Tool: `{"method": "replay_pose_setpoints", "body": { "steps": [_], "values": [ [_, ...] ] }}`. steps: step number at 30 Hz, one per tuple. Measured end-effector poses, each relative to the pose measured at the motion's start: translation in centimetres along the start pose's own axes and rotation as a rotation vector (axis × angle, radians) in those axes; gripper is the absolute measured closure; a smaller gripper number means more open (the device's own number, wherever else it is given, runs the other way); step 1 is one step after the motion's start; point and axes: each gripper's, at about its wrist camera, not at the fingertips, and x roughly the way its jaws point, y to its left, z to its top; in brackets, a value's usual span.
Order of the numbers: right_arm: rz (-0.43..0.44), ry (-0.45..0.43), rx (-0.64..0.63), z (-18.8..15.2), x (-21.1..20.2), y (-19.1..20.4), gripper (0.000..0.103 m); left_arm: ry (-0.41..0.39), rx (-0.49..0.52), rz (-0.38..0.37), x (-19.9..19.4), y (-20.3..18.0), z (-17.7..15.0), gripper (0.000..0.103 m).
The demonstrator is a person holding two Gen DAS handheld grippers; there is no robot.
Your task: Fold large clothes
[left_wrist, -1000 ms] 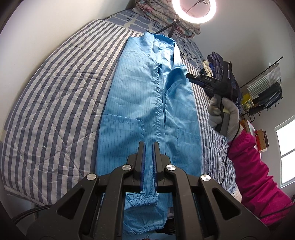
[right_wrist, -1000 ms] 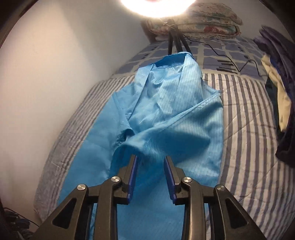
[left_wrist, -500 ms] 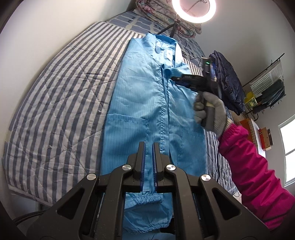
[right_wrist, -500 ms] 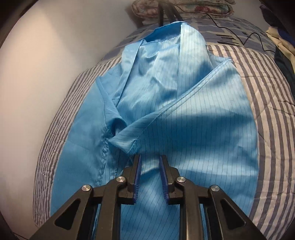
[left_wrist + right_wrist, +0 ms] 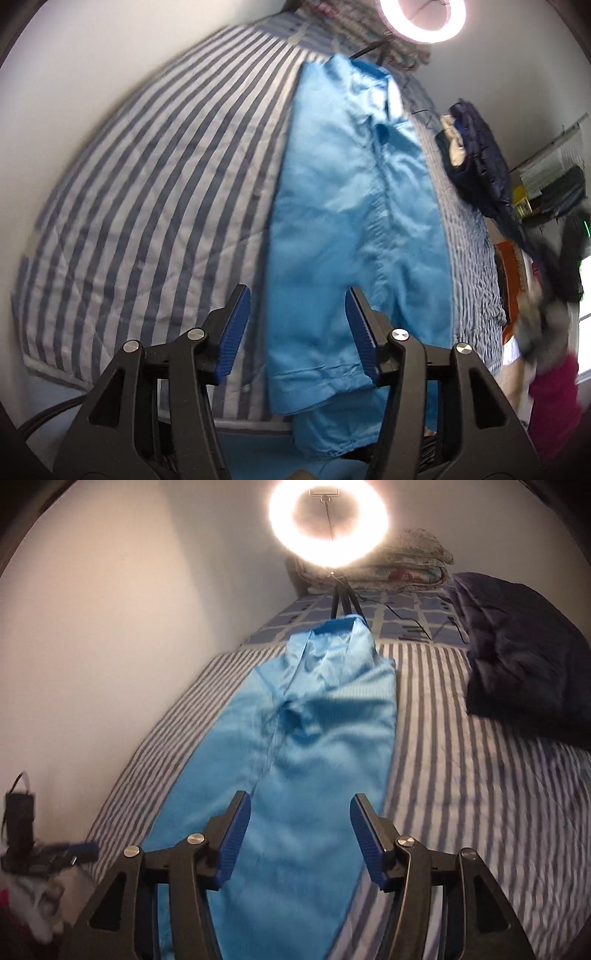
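Observation:
A light blue work coat [image 5: 351, 229] lies lengthwise on the striped bed [image 5: 155, 206], its sides folded in to a narrow strip, collar toward the ring light. My left gripper [image 5: 298, 328] hovers over the coat's lower hem with its jaws opening; the cloth lies below, and the pads do not touch it. In the right wrist view the coat [image 5: 314, 746] stretches away from my right gripper [image 5: 298, 834], whose jaws are also opening with nothing pressed between them. The right gripper [image 5: 546, 295] shows blurred at the bed's right side, held by a gloved hand.
A lit ring light [image 5: 328, 520] on a tripod stands at the bed's head, in front of folded quilts [image 5: 406, 561]. A dark jacket [image 5: 524, 650] is piled on the right of the bed. A white wall runs along the left; a cluttered rack [image 5: 554, 184] hangs at right.
Both grippers went from nearly shut to open. The right gripper laid the coat's folded flap down and pulled back toward the foot of the bed. The left gripper dropped lower and shifted left.

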Motion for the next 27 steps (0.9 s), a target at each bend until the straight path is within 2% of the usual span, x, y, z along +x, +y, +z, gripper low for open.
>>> {"method": "replay_pose_setpoints", "body": {
  "steps": [5,9,14,16,18,19,20,22,24,26,27],
  "values": [
    [0.0,0.115,0.01,-8.6,-2.6,1.4,0.062,0.071,-0.05,0.006,2.0,1.9,-1.7,0.049],
    [0.035,0.194,0.012,-15.1,-1.6,3.7,0.066,0.097,-0.036,0.007,3.1,1.9,-2.8,0.049],
    [0.055,0.328,-0.135,-19.8,1.5,8.3,0.065,0.127,-0.027,0.024,4.7,1.9,-4.0,0.049],
    [0.029,0.327,-0.195,-20.1,1.4,9.1,0.065,0.109,-0.015,0.025,4.8,1.7,-4.3,0.049],
    [0.069,0.308,-0.153,-19.3,0.3,8.3,0.066,0.114,-0.032,-0.014,4.7,1.7,-4.5,0.05],
    [0.086,0.277,-0.118,-18.6,-0.7,7.4,0.06,0.124,-0.045,-0.04,4.8,1.7,-4.6,0.052],
    [0.082,0.247,-0.093,-17.9,-1.5,6.5,0.046,0.135,-0.054,-0.06,5.1,1.6,-4.6,0.054],
    [0.033,0.19,-0.053,-17.2,-2.9,4.7,0.032,0.155,-0.066,-0.088,5.5,1.5,-4.6,0.061],
    [0.012,0.18,0.003,-16.3,-3.0,2.5,0.032,0.168,-0.079,-0.109,5.7,1.5,-4.6,0.069],
    [0.042,0.201,0.076,-16.2,-2.4,0.4,0.035,0.178,-0.096,-0.143,6.0,1.4,-4.6,0.072],
    [0.058,0.215,0.096,-16.5,-2.0,-0.1,0.036,0.183,-0.101,-0.155,6.1,1.4,-4.6,0.077]
  ]
}}
